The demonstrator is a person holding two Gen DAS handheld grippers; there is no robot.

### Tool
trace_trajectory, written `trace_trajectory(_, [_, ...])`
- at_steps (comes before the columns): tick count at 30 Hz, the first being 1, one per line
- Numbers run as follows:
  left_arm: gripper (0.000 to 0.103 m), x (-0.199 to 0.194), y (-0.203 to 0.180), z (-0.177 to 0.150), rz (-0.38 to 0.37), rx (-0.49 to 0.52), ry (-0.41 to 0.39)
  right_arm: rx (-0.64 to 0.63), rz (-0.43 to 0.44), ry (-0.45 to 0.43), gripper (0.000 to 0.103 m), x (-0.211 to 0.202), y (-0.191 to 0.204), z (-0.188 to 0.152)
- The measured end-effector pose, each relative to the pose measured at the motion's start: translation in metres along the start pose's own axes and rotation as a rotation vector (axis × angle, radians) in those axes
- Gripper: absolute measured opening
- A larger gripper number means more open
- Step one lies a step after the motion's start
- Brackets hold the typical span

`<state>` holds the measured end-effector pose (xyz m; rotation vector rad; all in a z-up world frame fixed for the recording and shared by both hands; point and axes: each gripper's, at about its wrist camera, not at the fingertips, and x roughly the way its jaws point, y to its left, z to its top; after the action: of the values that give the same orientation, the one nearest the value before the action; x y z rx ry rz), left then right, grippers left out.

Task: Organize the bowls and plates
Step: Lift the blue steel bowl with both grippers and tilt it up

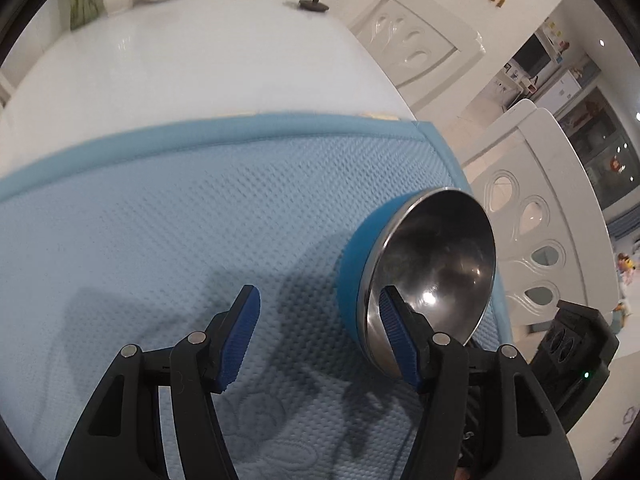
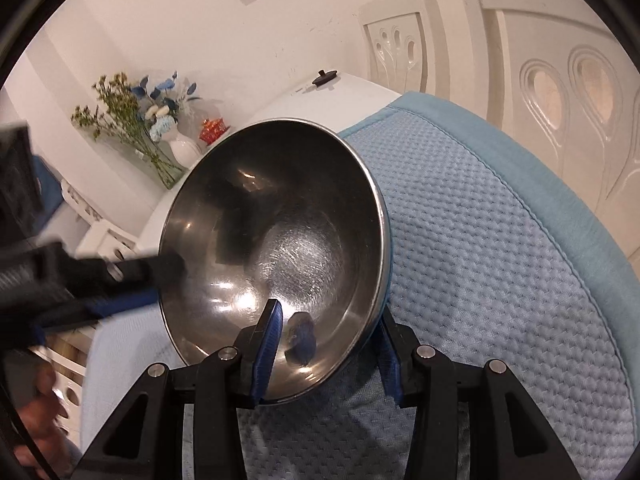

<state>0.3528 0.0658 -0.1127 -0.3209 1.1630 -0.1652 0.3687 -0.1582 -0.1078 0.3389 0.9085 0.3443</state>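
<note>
The rim of the steel bowl (image 2: 276, 240) is clamped between the fingers of the right gripper (image 2: 326, 354), and the bowl is held tilted above the blue mat (image 2: 500, 248). The left gripper (image 1: 320, 340) is spread wide and nothing is held in it; its view to the right is partly blocked by the bowl. Farther on the white tabletop (image 1: 192, 64), a flower vase (image 2: 182, 148), a red dish (image 2: 212, 128) and a black lid (image 1: 314, 4) are seen, with white chairs (image 1: 532, 216) beside.
</note>
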Motion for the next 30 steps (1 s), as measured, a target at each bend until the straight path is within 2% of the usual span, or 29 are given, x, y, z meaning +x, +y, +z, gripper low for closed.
trace_trajectory(5, [0.06, 0.006, -0.009, 0.0, 0.018, 0.033, -0.007, 0.072, 0.075, -0.014, 0.043, -0.002, -0.011, 0.001])
trace_trajectory(10, [0.06, 0.022, -0.01, -0.002, 0.042, 0.033, 0.033, 0.066, 0.067, -0.013, 0.043, -0.002, -0.007, 0.001])
trace_trajectory(18, [0.06, 0.038, -0.005, -0.007, 0.048, 0.036, 0.004, 0.089, 0.093, -0.019, 0.043, -0.002, -0.011, 0.002])
trace_trajectory(22, [0.06, 0.041, -0.009, -0.007, 0.062, 0.094, -0.02, 0.102, 0.108, -0.024, 0.044, -0.004, -0.014, 0.002])
trace_trajectory(25, [0.059, 0.042, -0.01, -0.003, 0.05, 0.08, -0.018, 0.11, 0.116, -0.027, 0.044, -0.004, -0.015, 0.002])
trace_trajectory(27, [0.055, 0.042, -0.012, -0.002, 0.034, 0.068, -0.025, 0.11, 0.116, -0.027, 0.044, -0.005, -0.015, 0.002])
trace_trajectory(29, [0.043, 0.042, -0.018, -0.005, 0.01, 0.088, -0.037, 0.108, 0.113, -0.027, 0.044, -0.005, -0.014, 0.002])
trace_trajectory(30, [0.042, 0.042, -0.023, -0.007, -0.001, 0.112, -0.036, 0.105, 0.109, -0.026, 0.044, -0.006, -0.014, 0.002])
